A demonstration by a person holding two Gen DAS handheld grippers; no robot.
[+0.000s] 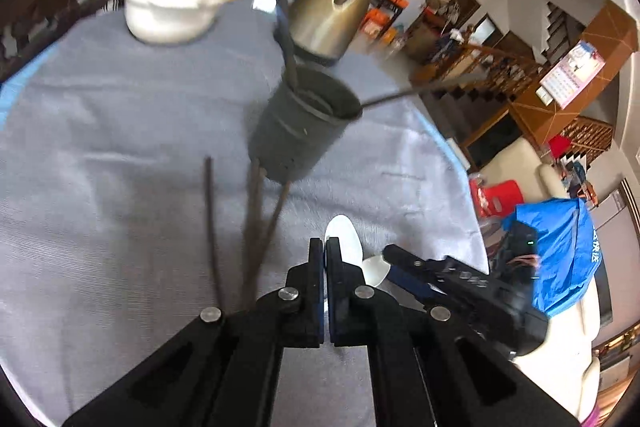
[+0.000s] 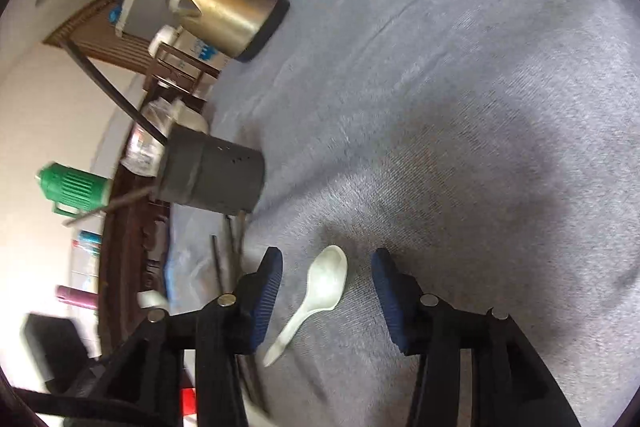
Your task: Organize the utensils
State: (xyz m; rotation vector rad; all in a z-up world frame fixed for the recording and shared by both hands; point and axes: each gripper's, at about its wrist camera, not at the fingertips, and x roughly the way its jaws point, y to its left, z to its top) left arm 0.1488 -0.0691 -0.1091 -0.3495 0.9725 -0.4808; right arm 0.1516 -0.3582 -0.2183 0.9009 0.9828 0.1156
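Desk (image 1: 100,131), grey cloth cover. Gold kettle (image 1: 328,11), far edge. Dark utensil holder (image 1: 302,123), two sticks inside. Loose chopsticks (image 1: 252,227) before it. White spoon (image 2: 324,287) between right gripper (image 2: 326,267) fingers, apart. Left gripper (image 1: 324,247) fingers together, empty.

White spoon (image 2: 326,283) lies flat on grey-clothed worktop (image 2: 460,107), bowl up, handle (image 2: 280,341) toward camera. Dark grey holder (image 1: 306,125) stands upright, two dark chopsticks (image 1: 282,7) leaning out of it. Three more chopsticks (image 1: 252,227) lie loose on cloth just beside holder, left of spoon.
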